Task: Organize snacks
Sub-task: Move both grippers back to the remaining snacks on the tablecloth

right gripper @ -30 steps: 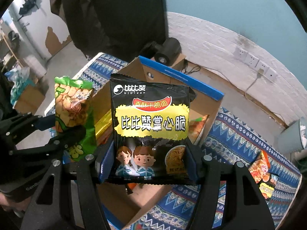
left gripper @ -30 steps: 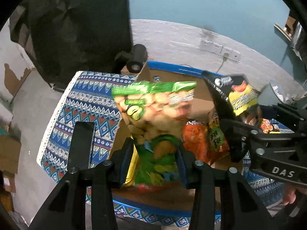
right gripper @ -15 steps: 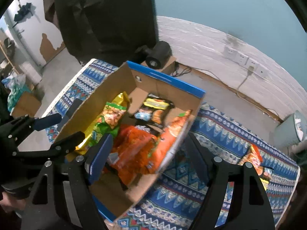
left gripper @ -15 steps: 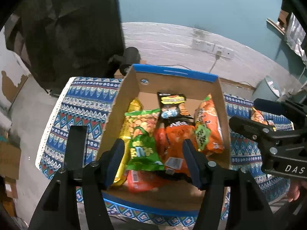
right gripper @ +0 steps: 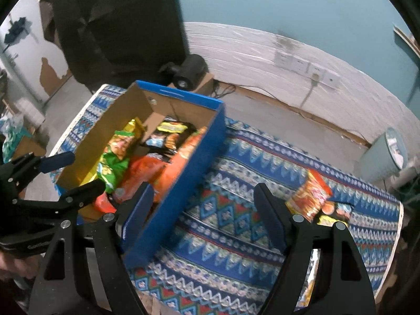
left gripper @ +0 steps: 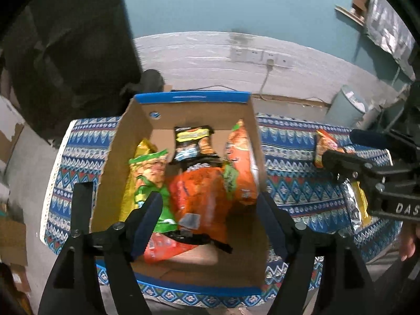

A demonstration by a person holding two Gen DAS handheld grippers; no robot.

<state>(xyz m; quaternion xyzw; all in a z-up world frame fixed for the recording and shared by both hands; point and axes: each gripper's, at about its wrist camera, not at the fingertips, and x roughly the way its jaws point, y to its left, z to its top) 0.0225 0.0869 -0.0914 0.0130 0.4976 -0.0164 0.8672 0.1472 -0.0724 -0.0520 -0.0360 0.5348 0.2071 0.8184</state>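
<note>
A blue-edged cardboard box [left gripper: 194,97] stands on the patterned cloth and holds several snack bags: a green one [left gripper: 148,176], a black one [left gripper: 194,141] and orange ones [left gripper: 204,197]. My left gripper [left gripper: 210,220] is open and empty above the box's near end. My right gripper [right gripper: 203,215] is open and empty over the cloth, beside the box's right wall [right gripper: 183,191]. More snack bags [right gripper: 311,197] lie on the cloth at the right, also in the left wrist view [left gripper: 325,147]. A silver and yellow bag [left gripper: 355,207] lies near the right gripper's body.
The blue patterned cloth [right gripper: 236,162] covers the table. A black lamp-like object [right gripper: 189,71] sits behind the box. A pale bin [right gripper: 383,155] stands on the floor at the right. A wall with sockets [left gripper: 260,55] is behind.
Both grippers opened and let go of their bags: the green bag and the black bag now lie in the box. The right gripper has swung right, over the cloth.
</note>
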